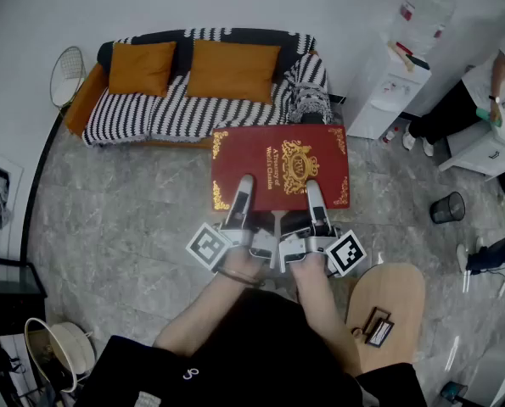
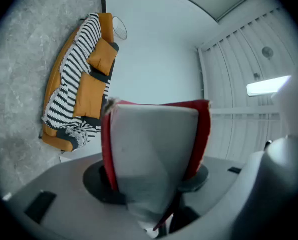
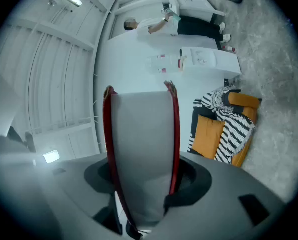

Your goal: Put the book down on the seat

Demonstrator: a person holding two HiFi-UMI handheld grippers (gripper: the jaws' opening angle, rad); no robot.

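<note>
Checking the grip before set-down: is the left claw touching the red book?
Touching. The left gripper view shows the red book wedged between the left claw's jaws, both covers against them.

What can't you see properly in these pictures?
- Head view: the gold title on the book is too small to read.
- Head view: the book hides the lower jaws of the left gripper and right gripper.
- Head view: the right edge cuts off a standing person.

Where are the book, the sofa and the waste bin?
book (image 1: 244, 151), head view, red front cover, left of the crest.
sofa (image 1: 180, 113), head view, striped seat cover.
waste bin (image 1: 448, 210), head view, dark outer wall.
</note>
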